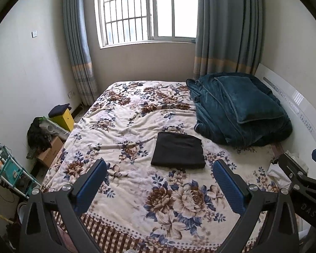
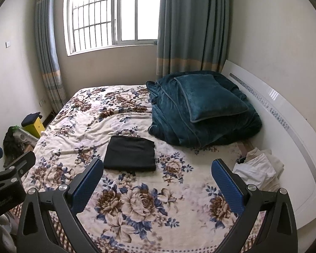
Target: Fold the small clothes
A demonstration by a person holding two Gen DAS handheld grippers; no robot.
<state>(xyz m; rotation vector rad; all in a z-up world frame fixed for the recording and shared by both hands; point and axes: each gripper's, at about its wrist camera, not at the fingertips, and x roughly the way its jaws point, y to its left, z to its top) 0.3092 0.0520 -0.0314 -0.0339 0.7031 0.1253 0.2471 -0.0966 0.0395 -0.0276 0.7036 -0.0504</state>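
One black garment [image 1: 178, 151] lies folded on the bed [image 1: 124, 126], pale clothes [image 2: 259, 168] wait unfolded, and left gripper [image 1: 159, 174] and right gripper [image 2: 158, 172] hover wide open, empty.

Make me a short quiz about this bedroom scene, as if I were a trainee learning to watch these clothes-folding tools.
1. True or false: the black garment lies folded flat on the floral bedspread.
2. What does the left gripper hold?
A. the black garment
B. nothing
C. a pillow
3. Fill in: the pile of white clothes lies near the bed's ____ edge, beside the white headboard.

Key:
1. True.
2. B; its jaws stand wide apart, as do those of the right gripper.
3. Right.
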